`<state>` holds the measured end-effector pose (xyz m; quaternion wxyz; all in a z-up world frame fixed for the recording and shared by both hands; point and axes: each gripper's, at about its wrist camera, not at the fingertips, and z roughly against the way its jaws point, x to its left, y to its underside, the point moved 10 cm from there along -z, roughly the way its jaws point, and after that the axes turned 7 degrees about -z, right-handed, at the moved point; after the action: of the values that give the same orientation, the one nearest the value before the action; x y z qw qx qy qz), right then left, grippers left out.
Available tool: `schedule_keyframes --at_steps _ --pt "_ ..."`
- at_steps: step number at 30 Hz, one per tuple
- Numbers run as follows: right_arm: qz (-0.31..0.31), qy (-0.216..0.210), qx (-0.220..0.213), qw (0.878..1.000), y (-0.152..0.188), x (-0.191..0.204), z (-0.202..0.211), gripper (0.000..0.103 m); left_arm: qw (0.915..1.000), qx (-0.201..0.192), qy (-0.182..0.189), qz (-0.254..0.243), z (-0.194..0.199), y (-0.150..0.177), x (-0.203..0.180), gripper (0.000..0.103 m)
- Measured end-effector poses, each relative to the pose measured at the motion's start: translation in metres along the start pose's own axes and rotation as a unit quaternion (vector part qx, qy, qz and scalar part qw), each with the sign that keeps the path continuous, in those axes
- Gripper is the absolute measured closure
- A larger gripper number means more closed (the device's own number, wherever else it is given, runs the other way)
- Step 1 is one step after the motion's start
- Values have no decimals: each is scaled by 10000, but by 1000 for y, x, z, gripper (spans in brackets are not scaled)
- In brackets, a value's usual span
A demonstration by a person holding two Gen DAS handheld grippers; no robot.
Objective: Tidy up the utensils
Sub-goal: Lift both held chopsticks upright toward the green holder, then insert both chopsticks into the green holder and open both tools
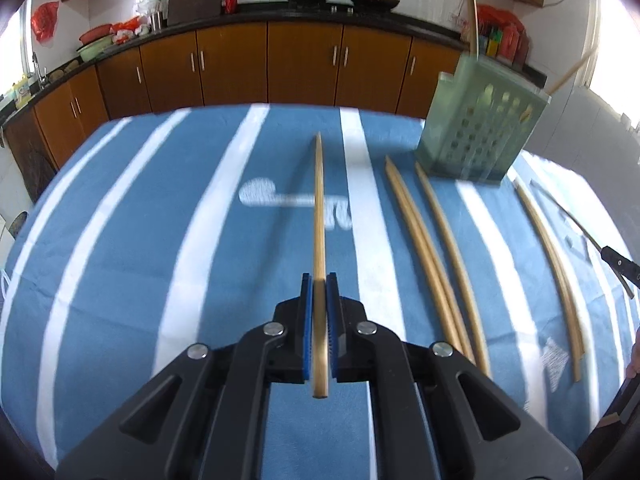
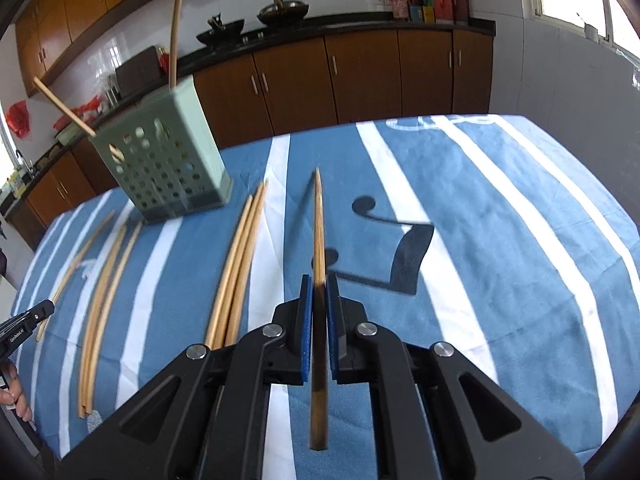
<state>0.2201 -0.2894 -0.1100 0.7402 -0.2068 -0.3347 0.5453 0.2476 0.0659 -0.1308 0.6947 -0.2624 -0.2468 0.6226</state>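
My left gripper (image 1: 319, 280) is shut on a wooden chopstick (image 1: 319, 208) that points forward above the striped cloth. My right gripper (image 2: 319, 282) is shut on another wooden chopstick (image 2: 318, 232), also pointing forward above the cloth. A pale green perforated utensil holder (image 1: 482, 124) stands at the far right in the left wrist view and at the far left in the right wrist view (image 2: 164, 160), with two chopsticks (image 2: 178, 24) sticking out of it. Several loose chopsticks (image 1: 430, 252) lie on the cloth to the right of the left gripper and to the left of the right gripper (image 2: 240, 260).
The table is covered by a blue and white striped cloth (image 1: 160, 240). Brown kitchen cabinets (image 1: 240, 64) and a dark counter with woks run behind it. The other gripper's tip shows at the right edge (image 1: 618, 266) and at the left edge (image 2: 24, 324).
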Motion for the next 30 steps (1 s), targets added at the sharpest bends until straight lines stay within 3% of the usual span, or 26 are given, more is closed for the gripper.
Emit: schedule_keyframes --at_steps 8,15,27,30 --pt "-136 -139 -504 9985 -32 -1 27 96 9972 -711 -10 208 38 -43 9 95" --pt "-177 -265 -849 9959 -53 1 46 96 9885 -1383 125 593 75 -78 18 95" --pt "-58 -431 -1066 9934 -73 16 62 96 9835 -1716 212 540 102 -111 15 96" --pt "-53 -638 -1110 9918 -89 28 74 96 9819 -1814 335 430 118 -125 8 96"
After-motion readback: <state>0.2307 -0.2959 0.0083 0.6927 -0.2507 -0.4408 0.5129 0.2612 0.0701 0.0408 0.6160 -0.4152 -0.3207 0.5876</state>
